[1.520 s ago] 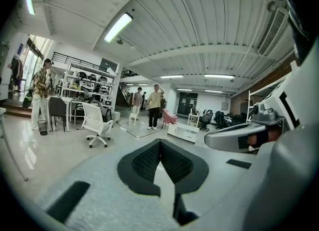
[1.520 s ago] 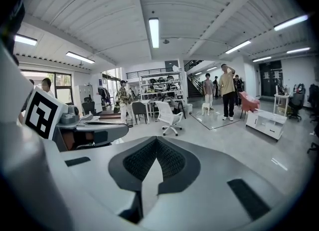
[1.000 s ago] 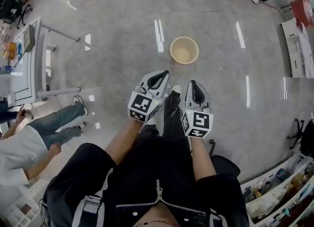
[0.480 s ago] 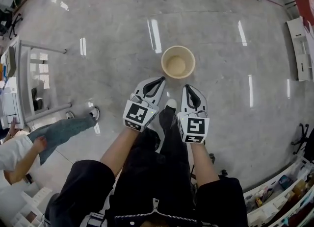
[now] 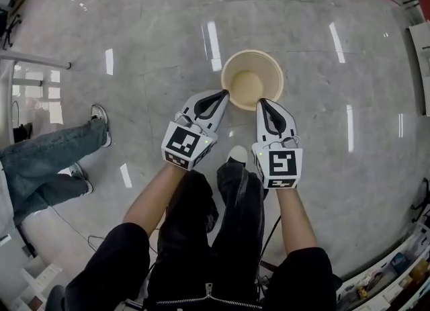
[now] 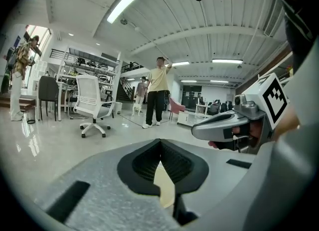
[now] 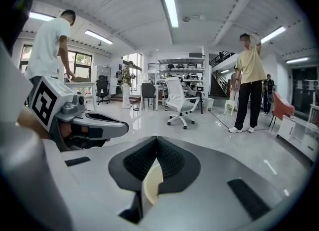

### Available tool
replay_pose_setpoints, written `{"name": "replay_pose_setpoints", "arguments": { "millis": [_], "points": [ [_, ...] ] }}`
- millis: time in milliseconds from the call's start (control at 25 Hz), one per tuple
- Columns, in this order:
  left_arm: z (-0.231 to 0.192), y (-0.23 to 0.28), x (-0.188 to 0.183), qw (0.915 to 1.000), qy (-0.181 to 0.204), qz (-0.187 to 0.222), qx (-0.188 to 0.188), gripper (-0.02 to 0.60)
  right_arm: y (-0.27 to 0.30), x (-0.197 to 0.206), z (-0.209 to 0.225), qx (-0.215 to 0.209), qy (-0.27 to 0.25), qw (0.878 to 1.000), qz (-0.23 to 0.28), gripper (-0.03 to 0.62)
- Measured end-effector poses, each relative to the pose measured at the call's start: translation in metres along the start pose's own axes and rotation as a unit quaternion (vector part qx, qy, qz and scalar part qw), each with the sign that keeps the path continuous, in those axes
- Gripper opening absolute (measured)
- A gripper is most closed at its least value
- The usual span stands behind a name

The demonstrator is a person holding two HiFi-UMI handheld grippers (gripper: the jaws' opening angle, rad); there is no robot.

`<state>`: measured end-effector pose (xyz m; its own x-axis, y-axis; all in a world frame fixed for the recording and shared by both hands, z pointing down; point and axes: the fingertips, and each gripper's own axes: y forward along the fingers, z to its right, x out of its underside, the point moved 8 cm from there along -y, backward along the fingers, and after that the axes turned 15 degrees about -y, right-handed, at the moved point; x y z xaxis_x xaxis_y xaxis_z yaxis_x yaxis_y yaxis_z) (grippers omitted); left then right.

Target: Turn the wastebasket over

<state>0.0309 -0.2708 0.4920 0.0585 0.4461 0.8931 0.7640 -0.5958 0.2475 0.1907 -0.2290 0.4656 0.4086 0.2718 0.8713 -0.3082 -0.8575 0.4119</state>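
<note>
Fingers (image 6: 142,164) of the left gripper (image 5: 224,93) are pressed together on nothing, tips near the wastebasket (image 5: 267,74) rim at about 8 o'clock; the right gripper (image 5: 261,102), likewise closed and empty, points at the rim near 5 o'clock. Wastebasket stands upright on the floor (image 5: 154,48) ahead of the person, mouth up, long axis vertical. Judged: no part of the turnover is done; taking hold and inverting both remain.
</note>
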Motion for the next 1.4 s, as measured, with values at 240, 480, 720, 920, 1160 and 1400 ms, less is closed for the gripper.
{"name": "replay_pose_setpoints", "arguments": {
  "millis": [240, 480, 720, 920, 1160, 1400],
  "points": [
    [-0.058, 0.031, 0.098, 0.9998, 0.016, 0.011, 0.005, 0.005, 0.058, 0.102, -0.026, -0.022, -0.046, 0.999, -0.004, 0.009],
    [-0.099, 0.041, 0.179, 0.9997, 0.019, 0.012, 0.006, 0.006, 0.100, 0.192, -0.061, -0.092, -0.110, 0.988, -0.052, 0.012],
    [-0.134, 0.035, 0.230, 0.9997, 0.020, 0.011, -0.003, 0.006, 0.142, 0.247, -0.095, -0.127, -0.215, 0.961, -0.120, 0.114],
    [-0.149, 0.017, 0.253, 0.9998, 0.013, 0.003, -0.016, 0.006, 0.170, 0.275, -0.122, -0.112, -0.364, 0.907, -0.178, 0.114],
    [-0.164, 0.002, 0.265, 0.9996, 0.013, -0.001, -0.027, 0.006, 0.192, 0.280, -0.122, -0.080, -0.401, 0.890, -0.199, 0.107],
    [-0.175, -0.002, 0.280, 0.9993, 0.000, -0.004, -0.037, 0.006, 0.193, 0.280, -0.128, -0.085, -0.410, 0.888, -0.191, 0.054]
  ]
}}
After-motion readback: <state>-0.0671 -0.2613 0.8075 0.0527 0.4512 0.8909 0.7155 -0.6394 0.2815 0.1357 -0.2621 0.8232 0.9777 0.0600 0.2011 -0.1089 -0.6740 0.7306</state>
